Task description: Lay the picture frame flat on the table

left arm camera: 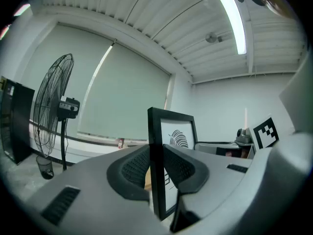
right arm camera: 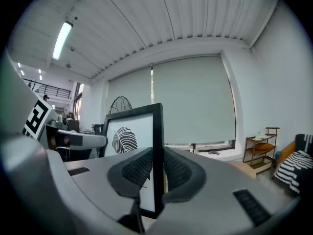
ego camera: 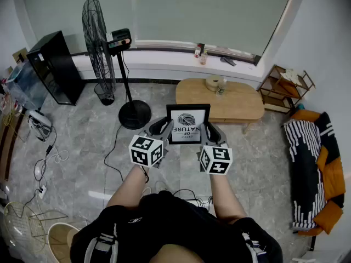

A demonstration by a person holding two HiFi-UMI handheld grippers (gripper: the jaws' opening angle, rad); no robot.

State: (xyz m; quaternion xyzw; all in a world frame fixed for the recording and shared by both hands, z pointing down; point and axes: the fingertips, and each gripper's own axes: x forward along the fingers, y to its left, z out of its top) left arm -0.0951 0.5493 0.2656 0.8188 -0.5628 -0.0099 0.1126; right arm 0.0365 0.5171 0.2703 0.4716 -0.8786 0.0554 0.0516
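Grip comes first: the left gripper pinches the left side bar of the frame, pads pressed on front and back; the right gripper clamps the right side bar the same way; both point roughly level and away from the person. The frame stands upright between them, carried in the air, printed face (a leaf drawing with lettering under it) turned toward the person, its side bars vertical and its top bar running from one gripper to the other.

What matters for the coming move, as I judge it: the table lies beyond the frame and somewhat to the right, so the right hand is the nearer one; the frame looks short of the top, over the floor, and would have to go forward and right, then tip onto one face.

Room: the table's near edge and its left end look bare; a tape roll and a bottle sit toward its far edge, so the near half is the safer landing. To the left stands a fan, well apart; to the right a shelf, past the table's end.
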